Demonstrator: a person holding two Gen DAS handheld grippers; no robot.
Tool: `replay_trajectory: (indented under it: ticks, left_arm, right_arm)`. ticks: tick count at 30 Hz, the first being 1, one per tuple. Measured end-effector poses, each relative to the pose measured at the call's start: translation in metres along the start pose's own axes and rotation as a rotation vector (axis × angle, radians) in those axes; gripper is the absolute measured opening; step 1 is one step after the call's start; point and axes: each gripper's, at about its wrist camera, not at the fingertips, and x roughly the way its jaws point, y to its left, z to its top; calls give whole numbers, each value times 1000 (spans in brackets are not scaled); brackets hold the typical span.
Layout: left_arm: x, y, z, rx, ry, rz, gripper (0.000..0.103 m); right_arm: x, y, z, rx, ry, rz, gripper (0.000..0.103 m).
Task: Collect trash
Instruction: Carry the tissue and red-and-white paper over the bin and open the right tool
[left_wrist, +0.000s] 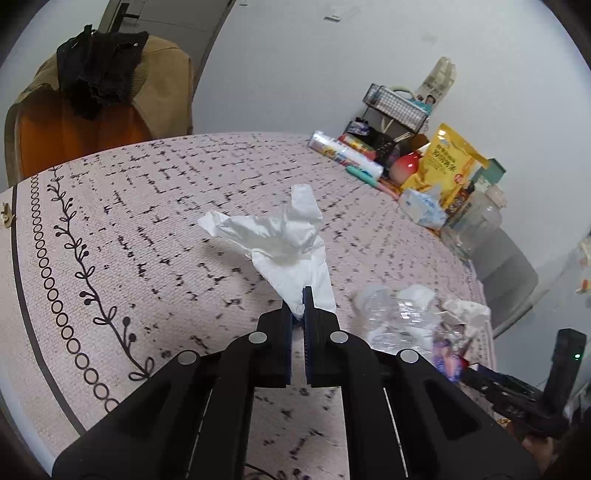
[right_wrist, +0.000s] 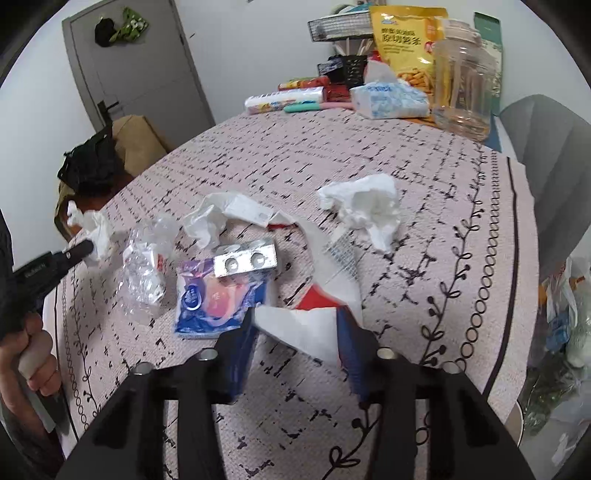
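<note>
The left gripper (left_wrist: 298, 308) has its jaws clenched on a crumpled white tissue (left_wrist: 284, 243), held clear above the patterned worktop (left_wrist: 147, 229). The right gripper (right_wrist: 295, 328) stands with its jaws apart around a white and red wrapper (right_wrist: 317, 321) lying at the near edge of the trash pile; whether the pads press it I cannot tell. Farther right lies another crumpled tissue (right_wrist: 369, 206), left of it a silver blister pack (right_wrist: 245, 260).

The table (right_wrist: 424, 177) wore a patterned pink cloth. Mid-surface lay a crumpled tissue (right_wrist: 369, 210), clear plastic wrap (right_wrist: 146, 258), a pill blister (right_wrist: 245, 260), a blue wrapper (right_wrist: 210, 302); snack bags (right_wrist: 404, 40) crowded the far edge.
</note>
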Motion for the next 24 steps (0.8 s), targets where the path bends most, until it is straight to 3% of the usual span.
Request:
replay_trajectory:
  ticks: [3, 5, 9, 11, 24]
  left_arm:
    - [-7, -13, 0, 15, -8, -25, 5]
    - [-11, -22, 0, 28, -8, -38, 5]
    - [-22, -45, -2, 63, -11, -71, 5]
    - [-28, -58, -3, 80, -11, -87, 5]
    - [-53, -133, -11, 195, -6, -151, 5]
  right_arm:
    - [-7, 3, -3, -15, -24, 0, 37]
    - [-13, 3, -4, -11, -30, 15, 26]
    - [-28, 1, -6, -1, -58, 34, 20]
    - [-33, 0, -8, 4, -62, 41, 5]
    - [-68, -22, -15, 84, -129, 175, 4]
